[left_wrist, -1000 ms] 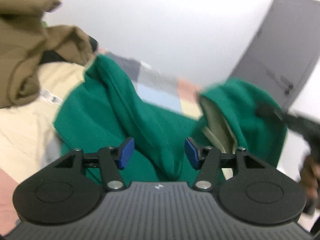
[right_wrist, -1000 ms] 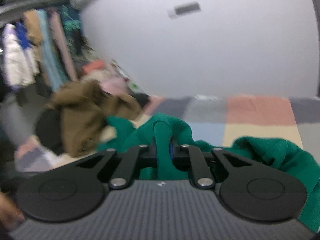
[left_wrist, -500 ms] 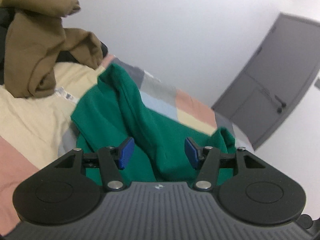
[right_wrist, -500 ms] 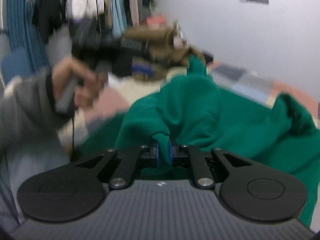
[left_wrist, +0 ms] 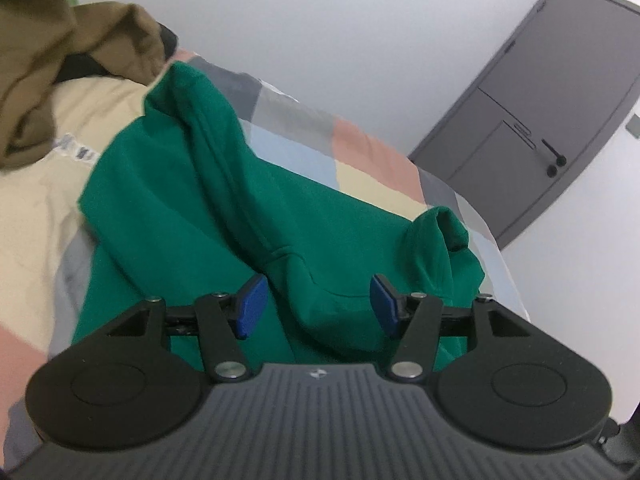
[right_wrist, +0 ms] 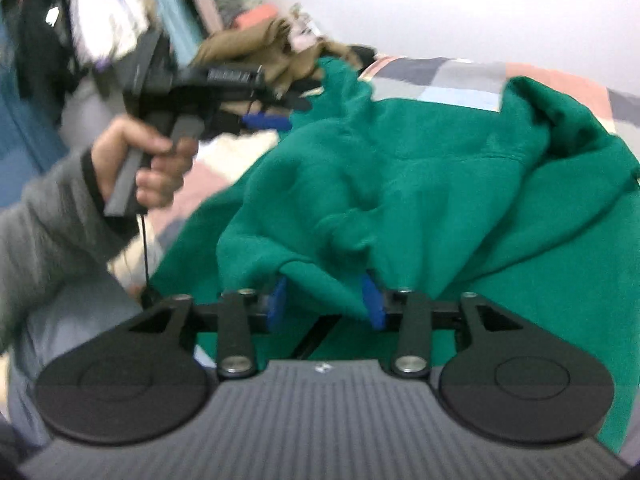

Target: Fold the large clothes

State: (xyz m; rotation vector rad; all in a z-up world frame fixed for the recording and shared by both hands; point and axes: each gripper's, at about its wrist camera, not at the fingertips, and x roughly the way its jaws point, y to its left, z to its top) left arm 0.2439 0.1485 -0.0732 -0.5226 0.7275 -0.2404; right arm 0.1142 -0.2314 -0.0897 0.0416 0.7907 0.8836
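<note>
A large green sweatshirt point(left_wrist: 248, 216) lies crumpled on the patchwork bed cover point(left_wrist: 360, 148); it also fills the right wrist view point(right_wrist: 420, 184). My left gripper point(left_wrist: 316, 304) is open and empty, hovering just above the green cloth. It shows from the side in the right wrist view point(right_wrist: 272, 120), held in a hand. My right gripper point(right_wrist: 326, 300) is open, with a fold of the green cloth lying loose between its blue pads point(right_wrist: 370, 298).
A brown garment point(left_wrist: 48, 60) is heaped at the bed's far left, also seen in the right wrist view point(right_wrist: 256, 46). A grey door point(left_wrist: 552, 112) stands at the right. Hanging clothes point(right_wrist: 100, 20) fill the far left. A white wall runs behind the bed.
My right gripper has opened and let go of the green fold it was shut on. The left gripper stayed open and moved closer to the sweatshirt.
</note>
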